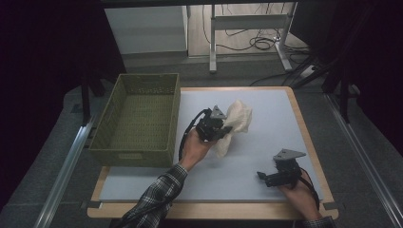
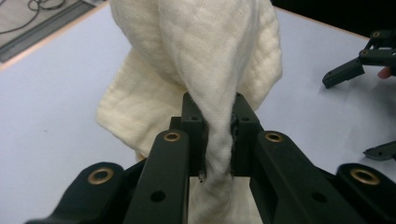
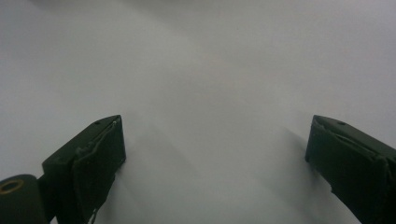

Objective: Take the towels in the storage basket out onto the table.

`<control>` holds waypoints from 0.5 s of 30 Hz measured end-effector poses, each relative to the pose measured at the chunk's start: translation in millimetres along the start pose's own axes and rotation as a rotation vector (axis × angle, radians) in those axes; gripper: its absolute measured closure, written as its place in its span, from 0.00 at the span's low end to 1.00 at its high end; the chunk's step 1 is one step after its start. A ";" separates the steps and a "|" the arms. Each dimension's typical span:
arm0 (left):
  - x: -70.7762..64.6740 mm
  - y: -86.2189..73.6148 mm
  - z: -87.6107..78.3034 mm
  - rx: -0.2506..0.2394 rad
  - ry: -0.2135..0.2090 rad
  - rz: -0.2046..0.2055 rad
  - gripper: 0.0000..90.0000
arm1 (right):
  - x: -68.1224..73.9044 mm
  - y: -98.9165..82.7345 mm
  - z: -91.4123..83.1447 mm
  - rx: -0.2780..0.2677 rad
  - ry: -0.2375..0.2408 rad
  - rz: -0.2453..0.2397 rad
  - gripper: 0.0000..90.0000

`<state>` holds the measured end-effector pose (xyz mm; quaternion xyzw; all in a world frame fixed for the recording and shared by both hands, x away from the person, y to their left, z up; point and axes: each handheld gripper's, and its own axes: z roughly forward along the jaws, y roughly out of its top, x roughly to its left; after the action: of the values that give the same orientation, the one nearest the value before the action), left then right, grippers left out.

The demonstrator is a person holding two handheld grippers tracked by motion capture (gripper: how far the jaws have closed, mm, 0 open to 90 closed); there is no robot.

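- The right tool (image 1: pixel 264 176) sits nearest, at about five o'clock on the surface (image 1: pixel 266 118). Its jaws stand wide apart with nothing between them, and its own view looks down on bare grey surface.
- The left tool (image 1: pixel 227 129) is near the middle, clamped on a bunched fold of the cream cloth (image 1: pixel 236 121). In its own view the cloth (image 2: pixel 205 60) rises between the pads as a pinched ridge, with the rest draping forward toward the surface.
- The step in hand looks like carrying the cloth, gripped by the left tool alone.
- The green woven basket (image 1: pixel 137 151) stands farthest back, at about ten o'clock, nothing visible inside it.
- The next move likely calls for lifting the hanging cloth over the basket's near wall, swinging toward nine o'clock, then letting go inside.
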<state>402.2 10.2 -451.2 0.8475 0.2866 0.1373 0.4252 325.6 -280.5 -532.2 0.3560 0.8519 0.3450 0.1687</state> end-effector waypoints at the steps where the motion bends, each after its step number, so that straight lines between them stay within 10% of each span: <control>1: 0.0 0.0 0.0 0.000 0.000 0.000 0.89 | 0.0 0.0 0.0 0.000 0.000 0.000 0.05; 15: -15.9 -29.8 38.2 0.047 0.021 0.027 0.87 | -0.1 0.0 -0.2 0.002 0.000 -0.003 0.05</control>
<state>396.7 -9.8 -497.8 0.8595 0.2828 0.1449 0.4003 325.6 -280.6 -532.0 0.3550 0.8527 0.3440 0.1689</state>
